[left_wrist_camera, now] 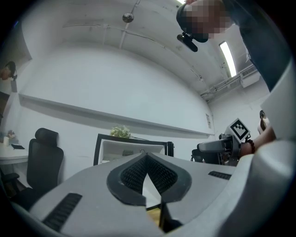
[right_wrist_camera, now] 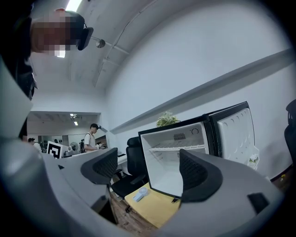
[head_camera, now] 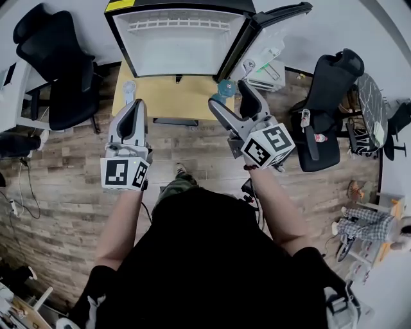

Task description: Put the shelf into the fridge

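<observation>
- A yellow strip (head_camera: 131, 5) runs along the top edge of the fridge (head_camera: 180, 54); its print is too small for you to read.
- The fridge stands open with its door (head_camera: 273, 29) swung to the right. A white wire shelf (right_wrist_camera: 178, 147) spans the upper part of its inside.
- A yellow board (head_camera: 167, 96) lies on the floor before the fridge, with a pale-blue handheld thing (right_wrist_camera: 141, 194) on it. Black office chairs (head_camera: 54, 61) stand on either side.
- Your left gripper (left_wrist_camera: 146, 157) has its jaws pressed together, with nothing between them.
- Your right gripper (right_wrist_camera: 148, 164) has its jaws wide apart and empty. The fridge shows between them, well apart from the gripper.
</observation>
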